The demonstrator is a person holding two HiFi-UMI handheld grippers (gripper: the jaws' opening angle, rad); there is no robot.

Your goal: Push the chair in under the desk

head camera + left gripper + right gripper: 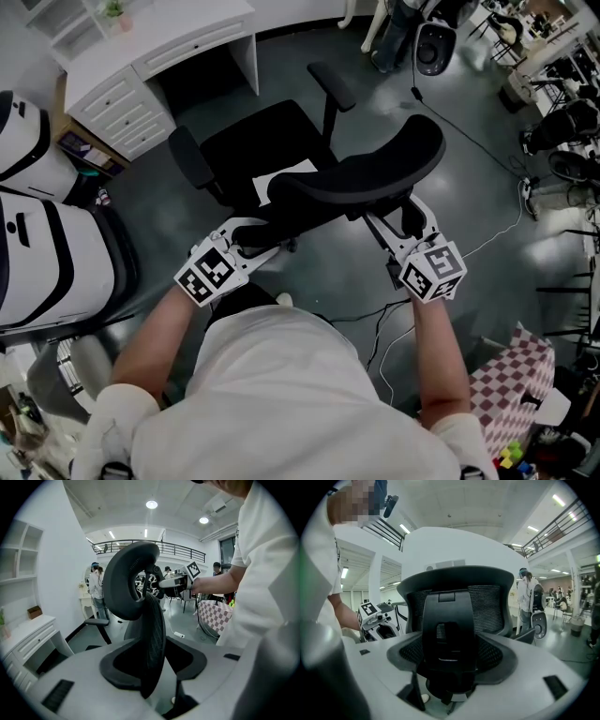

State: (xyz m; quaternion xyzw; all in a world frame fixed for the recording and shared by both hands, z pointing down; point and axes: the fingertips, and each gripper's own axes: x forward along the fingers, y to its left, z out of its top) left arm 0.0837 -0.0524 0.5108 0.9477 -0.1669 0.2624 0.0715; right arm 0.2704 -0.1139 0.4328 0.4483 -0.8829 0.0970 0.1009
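Though mesh-backed, chair (356, 173) all black

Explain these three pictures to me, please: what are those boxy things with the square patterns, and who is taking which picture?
No robot here: a person holds two hand tools, the left gripper and right gripper; the patterned cubes are part of them. The top-down picture comes from a camera on the person's head; the other two ride on the grippers. Both sets of fingers stand apart, straddling the backrest of the black office chair, which faces the white desk.
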